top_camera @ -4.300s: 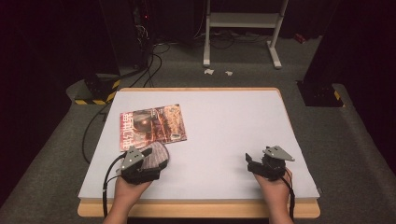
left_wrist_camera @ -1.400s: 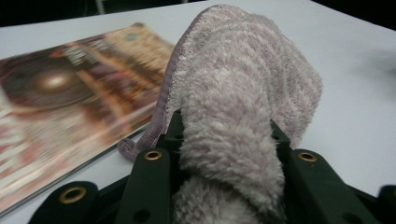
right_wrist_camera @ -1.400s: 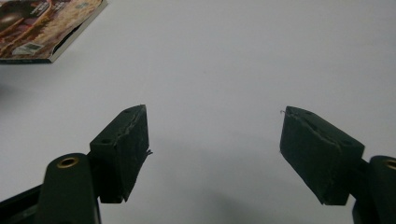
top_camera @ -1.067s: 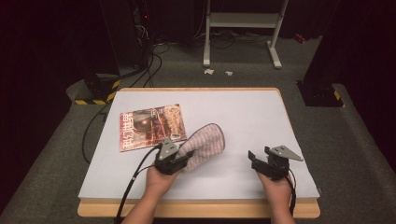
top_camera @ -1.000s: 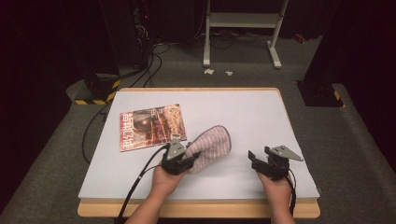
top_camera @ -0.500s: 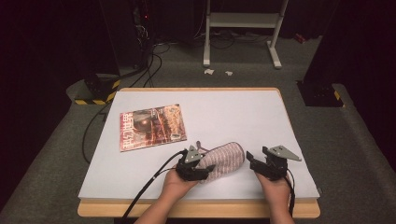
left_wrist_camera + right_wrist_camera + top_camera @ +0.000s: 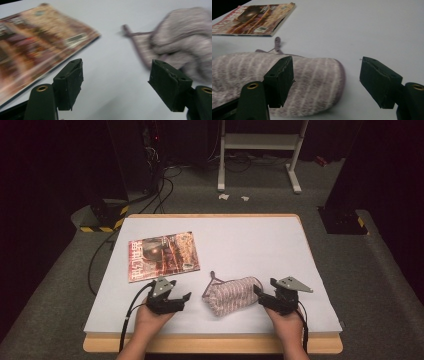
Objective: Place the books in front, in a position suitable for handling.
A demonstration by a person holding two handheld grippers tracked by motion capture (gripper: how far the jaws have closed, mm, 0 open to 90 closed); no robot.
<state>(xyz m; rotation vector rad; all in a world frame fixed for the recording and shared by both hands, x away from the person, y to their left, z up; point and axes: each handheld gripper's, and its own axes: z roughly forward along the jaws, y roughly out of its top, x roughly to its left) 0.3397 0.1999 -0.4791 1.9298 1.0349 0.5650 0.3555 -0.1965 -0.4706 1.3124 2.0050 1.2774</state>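
A pink-grey striped knitted mitt [image 7: 232, 295] lies crumpled near the table's front, its hanging loop pointing toward the magazine [image 7: 162, 255]. My left gripper [image 7: 185, 298] rests to the left of the mitt, apart from it. Its jaws have just been opening and stand wide with nothing between them [image 7: 117, 66]; the mitt [image 7: 185, 47] is off to the right and the magazine [image 7: 32, 50] to the left. My right gripper [image 7: 260, 296] is open at the mitt's right end. The mitt's rounded end [image 7: 312, 77] lies low between its jaws [image 7: 327, 62], and the pads do not press it.
The white table top [image 7: 250, 240] has a wooden front edge [image 7: 210, 345]. A black cable [image 7: 127, 315] trails from the left gripper over that edge. A metal stand [image 7: 260, 142] and cables are on the floor beyond the table.
The left gripper carried the mitt from beside the magazine rightward to the right gripper, let it go, opened, and drew back to the left. The right gripper kept still.
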